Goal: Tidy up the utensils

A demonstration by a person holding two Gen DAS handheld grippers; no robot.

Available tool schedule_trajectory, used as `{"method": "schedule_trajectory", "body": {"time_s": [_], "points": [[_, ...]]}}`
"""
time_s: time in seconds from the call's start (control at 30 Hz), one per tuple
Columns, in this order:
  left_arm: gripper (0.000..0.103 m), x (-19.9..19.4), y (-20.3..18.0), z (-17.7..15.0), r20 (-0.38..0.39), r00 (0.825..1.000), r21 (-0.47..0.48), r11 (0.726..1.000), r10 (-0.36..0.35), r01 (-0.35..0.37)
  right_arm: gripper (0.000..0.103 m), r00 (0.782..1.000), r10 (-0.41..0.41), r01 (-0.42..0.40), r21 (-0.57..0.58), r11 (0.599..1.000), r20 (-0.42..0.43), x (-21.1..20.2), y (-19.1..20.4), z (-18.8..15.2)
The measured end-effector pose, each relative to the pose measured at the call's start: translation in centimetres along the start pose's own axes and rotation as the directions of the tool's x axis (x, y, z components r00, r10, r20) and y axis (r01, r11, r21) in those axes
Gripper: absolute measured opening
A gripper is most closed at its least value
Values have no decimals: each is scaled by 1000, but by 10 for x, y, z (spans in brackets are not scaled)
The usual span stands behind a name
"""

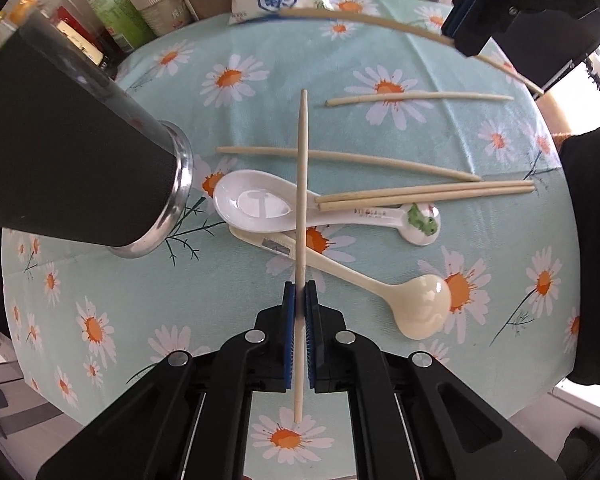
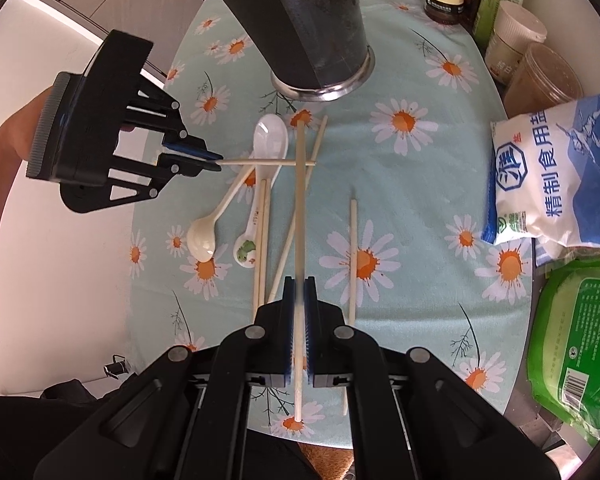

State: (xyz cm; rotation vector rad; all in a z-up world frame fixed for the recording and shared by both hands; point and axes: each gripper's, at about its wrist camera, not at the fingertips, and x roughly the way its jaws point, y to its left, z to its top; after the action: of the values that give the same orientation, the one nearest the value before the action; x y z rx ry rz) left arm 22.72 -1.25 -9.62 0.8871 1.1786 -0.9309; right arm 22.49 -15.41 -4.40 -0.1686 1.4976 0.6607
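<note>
Both grippers hold a chopstick each

The left gripper (image 1: 300,300) is clamped on one chopstick (image 1: 301,184), the right gripper (image 2: 299,296) on another (image 2: 300,208); four chopsticks (image 1: 420,98) and two spoons (image 1: 256,204) lie on the counter (image 1: 140,300) beneath, the holder (image 2: 300,28) ahead. Each thin stick is pinched off-centre, so it could pivot or miss the holder's mouth.
</note>
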Motion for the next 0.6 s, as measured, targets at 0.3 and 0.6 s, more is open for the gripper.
{"method": "schedule_trajectory", "body": {"time_s": [0.3,0.6], "points": [[4,-42,-2,-21,150,988,-231,973,31,5,6,997,59,-58,-17,998,48,-6,11,15],[4,-61,-8,-63,338,936,-543,833,102,106,6,985,139,-136,-37,990,99,-12,24,27]]}}
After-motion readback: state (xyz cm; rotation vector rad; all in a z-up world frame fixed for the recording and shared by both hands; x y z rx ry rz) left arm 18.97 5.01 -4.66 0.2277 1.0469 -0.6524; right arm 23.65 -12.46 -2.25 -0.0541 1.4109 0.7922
